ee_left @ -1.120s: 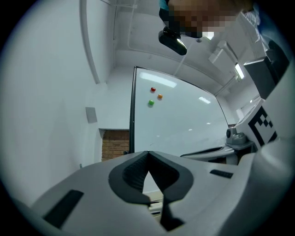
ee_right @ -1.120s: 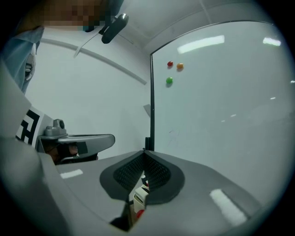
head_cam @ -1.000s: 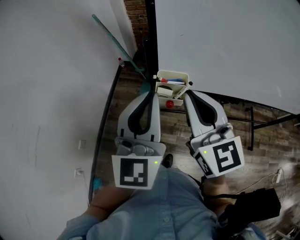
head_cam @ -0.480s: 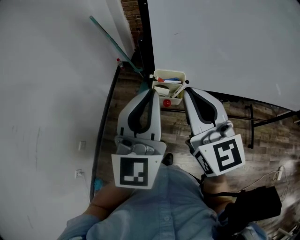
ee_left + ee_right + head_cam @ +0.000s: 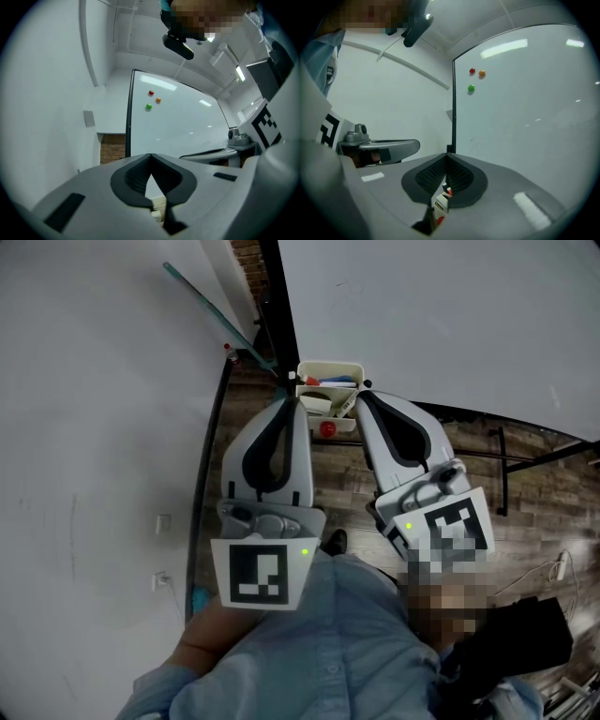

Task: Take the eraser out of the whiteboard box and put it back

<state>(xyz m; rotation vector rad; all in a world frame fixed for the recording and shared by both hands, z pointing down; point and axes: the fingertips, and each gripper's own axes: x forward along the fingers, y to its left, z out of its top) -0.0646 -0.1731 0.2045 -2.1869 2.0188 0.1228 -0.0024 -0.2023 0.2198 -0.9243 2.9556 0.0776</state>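
Observation:
A cream whiteboard box point(image 5: 328, 367) hangs at the lower left corner of the whiteboard point(image 5: 450, 324). It holds markers and a pale block that may be the eraser point(image 5: 317, 403); I cannot tell for sure. My left gripper point(image 5: 292, 402) is shut and empty, its tip by the box's left side. My right gripper point(image 5: 360, 393) is shut and empty at the box's right side. In the left gripper view the jaws point(image 5: 150, 155) meet, with the box point(image 5: 157, 208) showing below them. In the right gripper view the shut gripper point(image 5: 446, 155) has box contents point(image 5: 440, 204) behind it.
A white wall fills the left, with a teal rod point(image 5: 216, 310) leaning on it. The whiteboard's black stand point(image 5: 506, 484) runs over a wood floor. A red, an orange and a green magnet point(image 5: 148, 107) stick to the board. A black bag point(image 5: 516, 643) sits at the lower right.
The head view has shifted, so the box and grippers sit higher and further left in the picture. Both grippers keep their places beside the box and stay shut.

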